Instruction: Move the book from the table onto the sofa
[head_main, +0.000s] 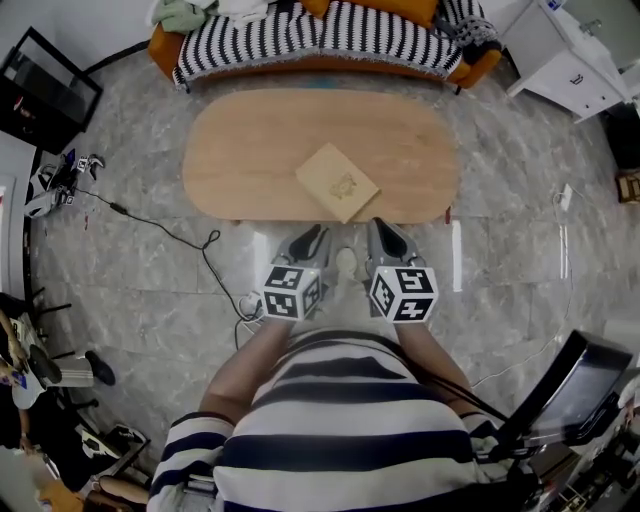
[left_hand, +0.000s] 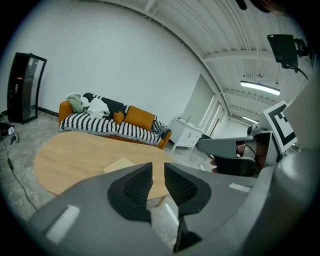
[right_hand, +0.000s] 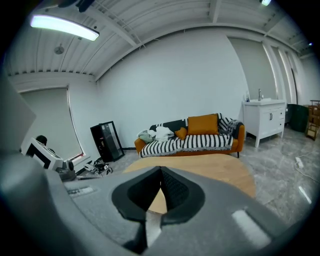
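Note:
The tan book (head_main: 337, 182) lies flat near the front edge of the oval wooden table (head_main: 240, 150); in the left gripper view the book (left_hand: 120, 164) shows just left of the jaws. The striped, orange-framed sofa (head_main: 320, 35) stands beyond the table. Both grippers hover side by side over the floor just short of the table, pointing at the book. My left gripper (head_main: 317, 234) (left_hand: 158, 177) has a narrow gap between its pads and nothing in it. My right gripper (head_main: 378, 227) (right_hand: 160, 176) is shut and empty; its jaws hide the book in its own view.
Clothes and an orange cushion (right_hand: 202, 124) lie on the sofa. A white cabinet (head_main: 570, 50) stands at the back right and a black glass case (head_main: 40, 85) at the left. Cables (head_main: 170, 235) trail over the marble floor. A dark monitor (head_main: 580, 385) stands at the lower right.

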